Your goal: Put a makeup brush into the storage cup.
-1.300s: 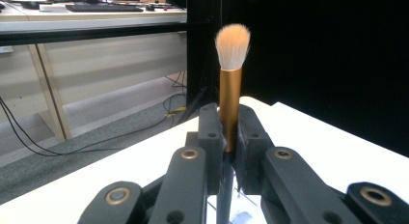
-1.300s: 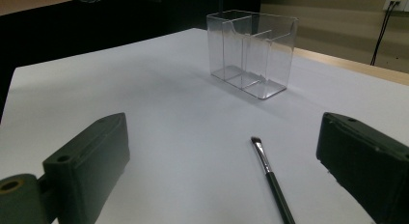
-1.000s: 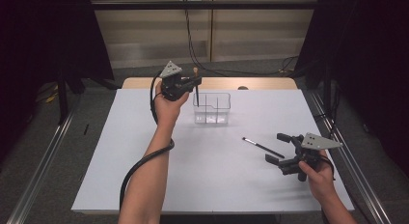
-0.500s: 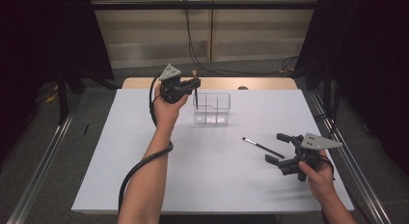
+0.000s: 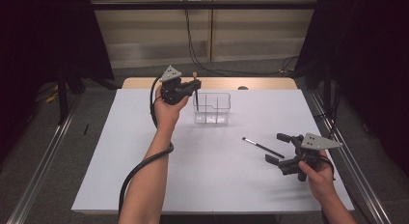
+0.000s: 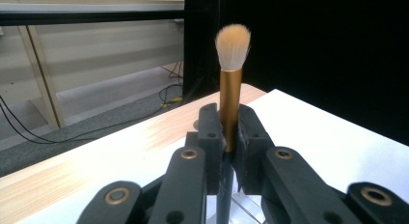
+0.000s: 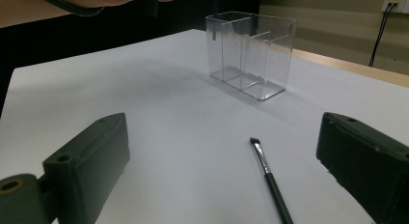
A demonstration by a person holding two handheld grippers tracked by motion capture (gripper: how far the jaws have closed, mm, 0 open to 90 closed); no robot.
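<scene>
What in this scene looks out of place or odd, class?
One thin black brush lies flat on the white table, outside the clear organizer. The left tool holds a gold-handled powder brush upright.

White surface lit evenly from overhead, dark surroundings left underexposed

The surface [image 5: 202, 161] is rendered bright and nearly shadowless in the high view, while the curtained sides are lost in black. Faint glare is carried on the clear organiser [image 7: 251, 52], under which a soft shadow is cast. In the left gripper view the near jaws are blurred and the brush head [image 6: 233, 45] is kept sharp; the near jaws are likewise softened in the right gripper view.
</scene>
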